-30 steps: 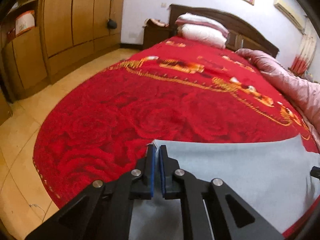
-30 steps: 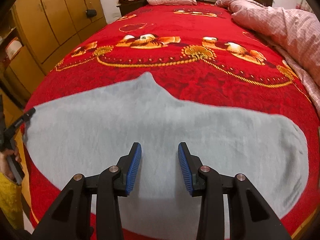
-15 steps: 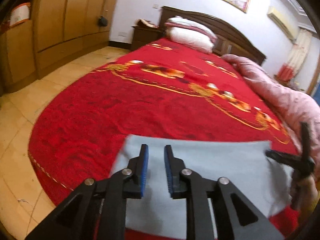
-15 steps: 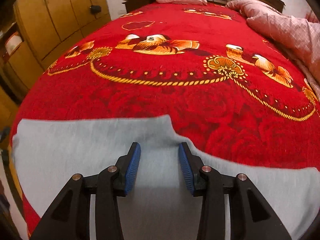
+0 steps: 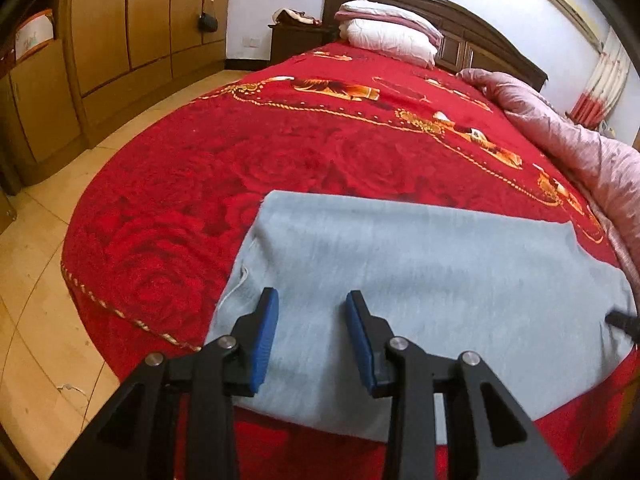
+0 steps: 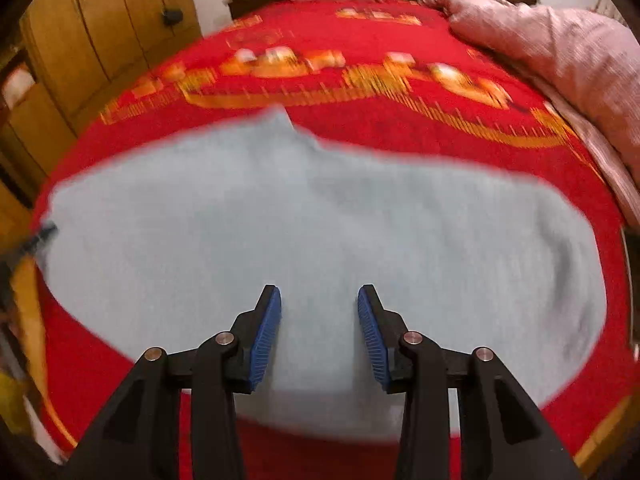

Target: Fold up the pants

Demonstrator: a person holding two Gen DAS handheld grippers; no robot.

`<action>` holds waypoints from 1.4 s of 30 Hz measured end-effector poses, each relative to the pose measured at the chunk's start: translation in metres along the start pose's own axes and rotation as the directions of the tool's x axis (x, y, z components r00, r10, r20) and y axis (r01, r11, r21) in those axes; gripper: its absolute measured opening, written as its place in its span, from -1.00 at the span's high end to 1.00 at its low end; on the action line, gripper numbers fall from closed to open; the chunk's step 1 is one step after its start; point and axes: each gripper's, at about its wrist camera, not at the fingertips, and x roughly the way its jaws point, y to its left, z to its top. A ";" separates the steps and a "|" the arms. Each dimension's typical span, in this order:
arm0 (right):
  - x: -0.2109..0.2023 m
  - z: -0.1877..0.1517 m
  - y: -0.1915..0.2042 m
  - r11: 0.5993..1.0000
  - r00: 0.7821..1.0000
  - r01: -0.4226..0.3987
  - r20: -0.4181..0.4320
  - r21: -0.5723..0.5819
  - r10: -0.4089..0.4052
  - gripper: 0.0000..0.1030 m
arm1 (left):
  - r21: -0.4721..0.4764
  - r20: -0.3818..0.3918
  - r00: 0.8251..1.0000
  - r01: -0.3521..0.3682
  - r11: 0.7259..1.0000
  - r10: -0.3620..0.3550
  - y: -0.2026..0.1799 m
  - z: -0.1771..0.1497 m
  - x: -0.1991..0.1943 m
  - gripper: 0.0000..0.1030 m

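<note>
Right wrist: grey pants (image 6: 312, 216) lie crosswise on bed (image 6: 400, 128).

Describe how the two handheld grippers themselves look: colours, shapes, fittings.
The left gripper and the right gripper look alike: matte black angular linkage arms with triangular cut-outs, joined by round silver pivot pins. Each of the fingers ends in a flat ribbed blue pad. No cables, markings or sleeves show in either view.

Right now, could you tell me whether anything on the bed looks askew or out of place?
Nothing stands out. The grey pants lie flat on the red blanket, only a thin white drawstring trailing at their left edge. Both tongs are open.
</note>
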 end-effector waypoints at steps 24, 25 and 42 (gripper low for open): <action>-0.006 -0.037 -0.004 0.999 0.993 -0.026 0.115 0.042 0.021 -0.03 | -0.071 -0.050 0.996 -0.078 0.994 0.075 0.025 -0.009 -0.015 -0.21; -0.006 -0.037 -0.004 0.999 0.993 -0.024 0.116 0.041 0.019 -0.03 | -0.069 -0.050 0.996 -0.079 0.994 0.076 0.025 -0.010 -0.015 -0.21; -0.013 -0.042 0.010 0.999 0.991 -0.026 0.130 0.026 0.022 -0.17 | -0.003 -0.013 0.999 -0.048 0.999 0.048 0.016 0.004 -0.018 -0.21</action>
